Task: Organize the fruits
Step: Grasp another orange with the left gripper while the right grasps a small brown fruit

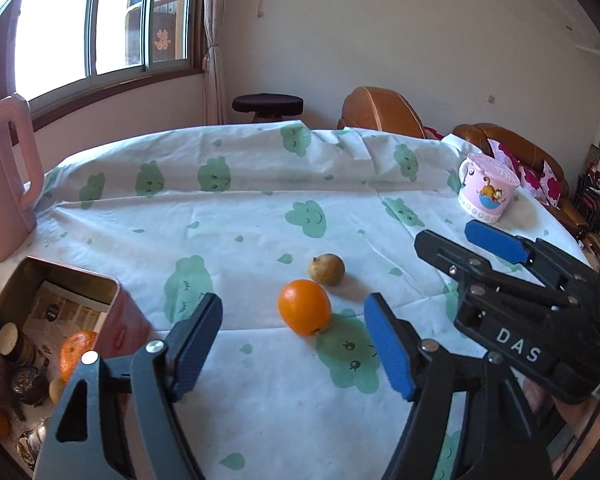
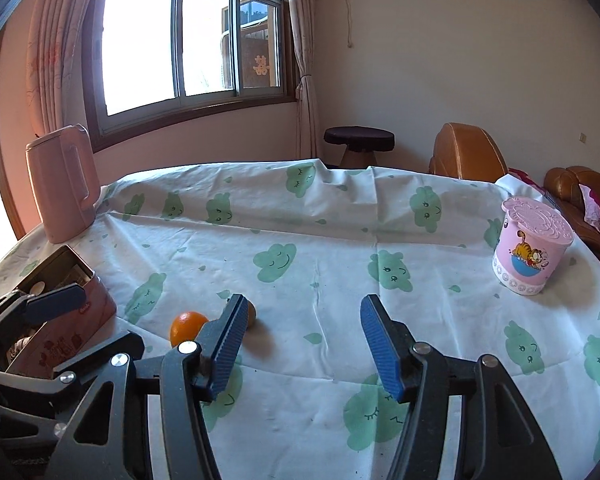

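An orange (image 1: 304, 306) lies on the cloud-print tablecloth (image 1: 260, 216), with a small brownish-yellow fruit (image 1: 327, 269) just behind it. My left gripper (image 1: 292, 344) is open and empty, its jaws on either side of the orange and a little short of it. A pink tin box (image 1: 80, 300) at the left holds several fruits and snacks, among them another orange (image 1: 77, 354). My right gripper (image 2: 300, 344) is open and empty, to the right of both fruits; it also shows in the left wrist view (image 1: 452, 248). In the right wrist view the orange (image 2: 187, 327) sits left of my left finger, which partly hides the brownish fruit (image 2: 252, 314).
A pink kettle (image 2: 62, 184) stands at the table's back left. A pink lidded Garfield cup (image 2: 530, 250) stands at the right. Brown leather seats (image 2: 466, 152) and a dark stool (image 2: 359, 138) are behind the table. The tin box (image 2: 72, 320) is at the near left.
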`<act>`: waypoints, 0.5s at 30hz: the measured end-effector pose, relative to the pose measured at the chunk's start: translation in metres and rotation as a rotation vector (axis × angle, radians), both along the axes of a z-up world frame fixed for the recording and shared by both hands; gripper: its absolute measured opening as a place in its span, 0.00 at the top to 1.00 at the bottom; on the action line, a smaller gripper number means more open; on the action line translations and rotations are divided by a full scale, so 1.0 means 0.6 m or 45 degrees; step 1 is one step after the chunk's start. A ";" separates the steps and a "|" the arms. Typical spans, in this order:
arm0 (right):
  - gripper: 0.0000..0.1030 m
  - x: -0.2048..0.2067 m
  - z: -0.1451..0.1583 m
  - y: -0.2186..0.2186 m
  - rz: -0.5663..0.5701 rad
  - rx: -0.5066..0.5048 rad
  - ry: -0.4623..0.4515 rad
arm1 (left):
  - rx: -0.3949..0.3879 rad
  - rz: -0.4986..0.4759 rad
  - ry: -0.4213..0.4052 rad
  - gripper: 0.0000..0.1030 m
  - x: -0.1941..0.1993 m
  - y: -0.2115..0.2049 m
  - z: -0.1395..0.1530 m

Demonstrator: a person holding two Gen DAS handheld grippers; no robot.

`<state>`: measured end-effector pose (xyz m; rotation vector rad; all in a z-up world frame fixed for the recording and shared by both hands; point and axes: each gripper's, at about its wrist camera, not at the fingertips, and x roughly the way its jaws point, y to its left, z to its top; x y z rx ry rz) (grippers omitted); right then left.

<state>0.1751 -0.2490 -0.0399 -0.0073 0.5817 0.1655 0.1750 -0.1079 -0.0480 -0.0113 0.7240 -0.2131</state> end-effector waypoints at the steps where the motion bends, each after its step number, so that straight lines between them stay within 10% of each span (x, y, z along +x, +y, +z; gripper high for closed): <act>1: 0.41 0.001 -0.002 -0.006 -0.014 0.005 0.003 | -0.001 -0.008 0.031 0.38 0.011 -0.005 -0.008; 7: 0.37 0.003 -0.002 -0.031 -0.037 0.045 0.012 | -0.056 -0.040 0.200 0.63 0.059 -0.012 -0.049; 15: 0.37 0.022 0.002 -0.018 0.006 0.080 0.045 | -0.028 0.037 0.147 0.65 0.088 0.027 -0.038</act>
